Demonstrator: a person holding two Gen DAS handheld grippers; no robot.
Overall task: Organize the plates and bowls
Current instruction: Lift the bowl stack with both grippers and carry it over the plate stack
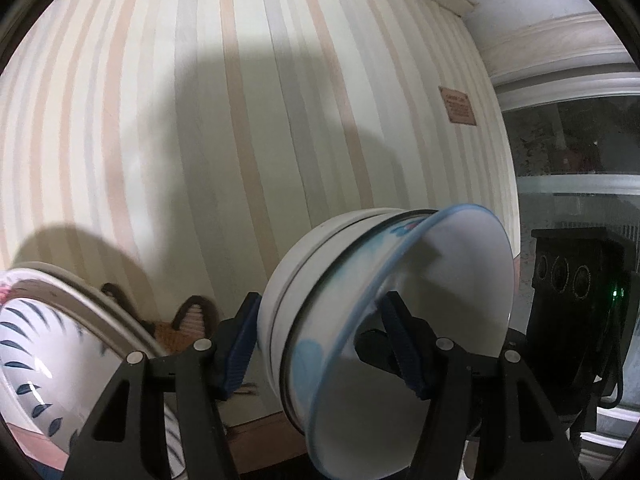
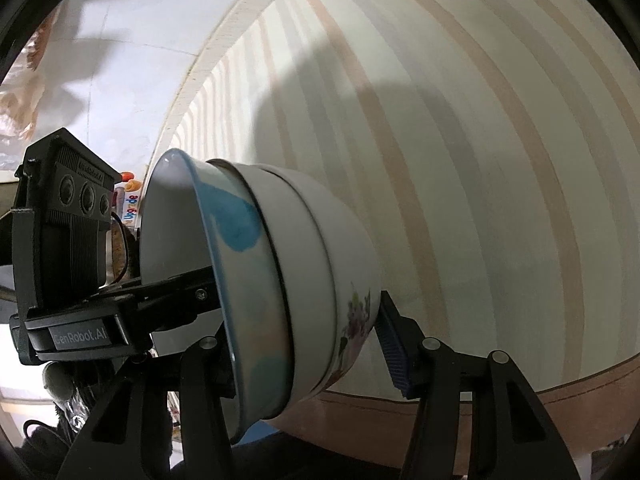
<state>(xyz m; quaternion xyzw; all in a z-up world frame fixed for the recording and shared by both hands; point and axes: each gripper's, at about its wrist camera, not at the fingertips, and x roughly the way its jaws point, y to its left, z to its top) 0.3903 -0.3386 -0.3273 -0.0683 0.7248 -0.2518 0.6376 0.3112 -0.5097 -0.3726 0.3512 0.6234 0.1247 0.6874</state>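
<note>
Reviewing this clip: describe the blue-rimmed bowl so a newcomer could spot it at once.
Start at the striped wall; in front of it, both grippers hold a tilted stack of nested bowls. The blue-rimmed bowl is the innermost, its open mouth showing. Only it has a thin blue rim and blue blotches; the outermost bowl shows a floral print.

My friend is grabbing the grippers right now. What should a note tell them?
Left hand-held gripper: shut on the stack of nested white ceramic bowls, one finger outside, one inside the blue-rimmed innermost bowl.
Right hand-held gripper: shut on the same stack from the other side.
Where: the stack is tipped on its side, in front of the striped wall. A white plate with dark leaf marks sits at the lower left of the left view.
Done: bowls nested.
Left: set the stack down; where it goes isn't visible.
</note>
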